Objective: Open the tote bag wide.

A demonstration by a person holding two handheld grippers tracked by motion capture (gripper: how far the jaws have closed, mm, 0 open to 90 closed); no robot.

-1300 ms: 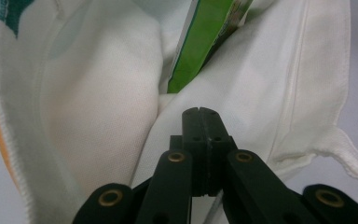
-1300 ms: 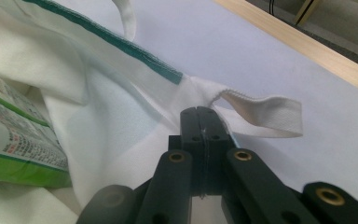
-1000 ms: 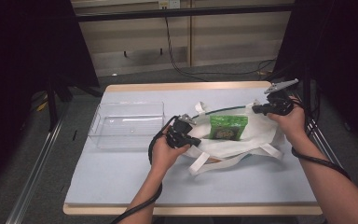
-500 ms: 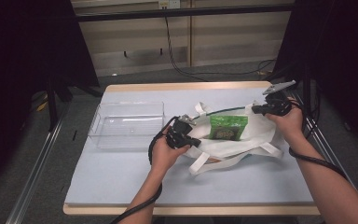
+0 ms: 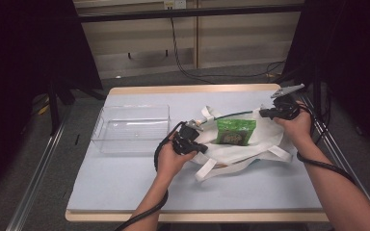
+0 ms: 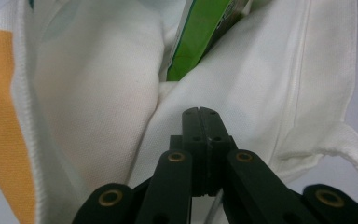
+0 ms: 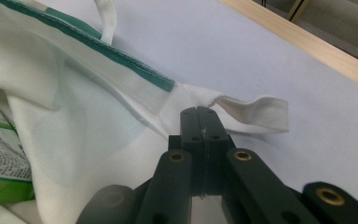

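White fabric tote bag lies at table centre-right in the high view, holding a green snack packet. Left gripper view: left gripper pinches bag cloth. Right gripper view: right gripper clamps the bag's green-trimmed edge.

No legible text; blurred print on the green packet.

I cannot read the print on the green packet; its lower part is hidden inside the white bag, whose cloth covers it.
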